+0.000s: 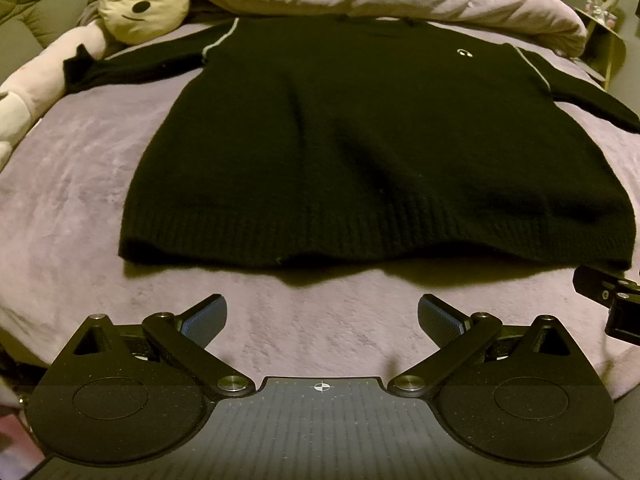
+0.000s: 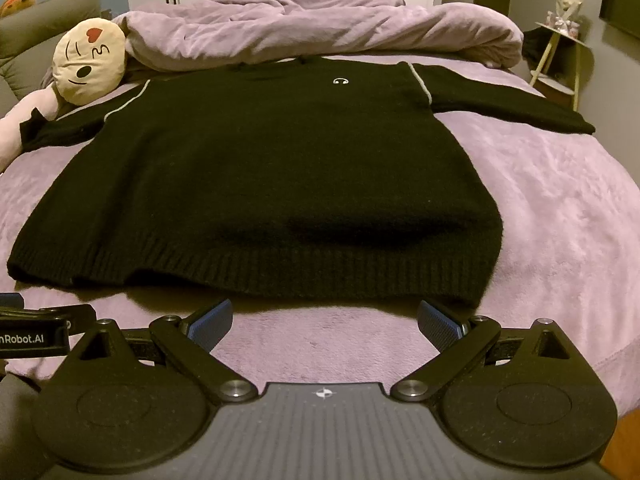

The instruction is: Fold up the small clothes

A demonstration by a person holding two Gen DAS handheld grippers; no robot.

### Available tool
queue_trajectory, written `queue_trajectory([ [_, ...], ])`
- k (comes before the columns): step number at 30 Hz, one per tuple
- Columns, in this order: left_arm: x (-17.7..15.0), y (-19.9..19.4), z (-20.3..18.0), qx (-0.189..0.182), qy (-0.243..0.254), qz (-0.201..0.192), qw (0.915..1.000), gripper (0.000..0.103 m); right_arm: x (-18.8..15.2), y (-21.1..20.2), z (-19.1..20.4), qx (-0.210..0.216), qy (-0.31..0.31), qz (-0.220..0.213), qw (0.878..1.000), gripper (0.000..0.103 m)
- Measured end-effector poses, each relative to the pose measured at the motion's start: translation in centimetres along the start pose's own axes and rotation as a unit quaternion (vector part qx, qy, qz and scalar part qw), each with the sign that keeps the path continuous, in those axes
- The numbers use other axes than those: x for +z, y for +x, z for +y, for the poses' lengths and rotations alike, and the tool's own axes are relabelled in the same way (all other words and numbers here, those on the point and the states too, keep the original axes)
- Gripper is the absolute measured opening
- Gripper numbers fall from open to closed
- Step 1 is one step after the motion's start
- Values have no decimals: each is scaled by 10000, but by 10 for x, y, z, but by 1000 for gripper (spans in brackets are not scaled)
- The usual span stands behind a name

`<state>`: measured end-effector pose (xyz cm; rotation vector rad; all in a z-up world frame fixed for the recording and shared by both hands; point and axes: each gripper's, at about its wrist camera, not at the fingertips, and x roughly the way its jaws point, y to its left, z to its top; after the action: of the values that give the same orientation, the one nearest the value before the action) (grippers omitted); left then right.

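- The bed [image 2: 560, 216], under a lilac cover, carries everything I work on
- A rumpled duvet [image 2: 320, 28] lies heaped just past the collar, and I judge it could crowd a fold made that way
- The black sweater [image 2: 256, 176] lies flat, front up, sleeves spread, hem nearest me; folding hasn't begun, I'd say
- A plush toy [image 1: 140, 4] touches the left sleeve [image 1: 132, 68], so that sleeve needs lifting clear first
- My left gripper [image 1: 322, 320] and right gripper [image 2: 325, 322] hover short of the hem, fingers spread wide, holding nothing
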<state>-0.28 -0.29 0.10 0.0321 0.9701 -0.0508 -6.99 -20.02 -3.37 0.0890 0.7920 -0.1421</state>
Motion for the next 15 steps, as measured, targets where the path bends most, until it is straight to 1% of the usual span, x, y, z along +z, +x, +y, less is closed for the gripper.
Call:
queue_trajectory([
  [15, 0, -2, -3, -40, -1, 9, 10000, 103, 0, 1, -2, 17, 15, 26, 10000, 99],
])
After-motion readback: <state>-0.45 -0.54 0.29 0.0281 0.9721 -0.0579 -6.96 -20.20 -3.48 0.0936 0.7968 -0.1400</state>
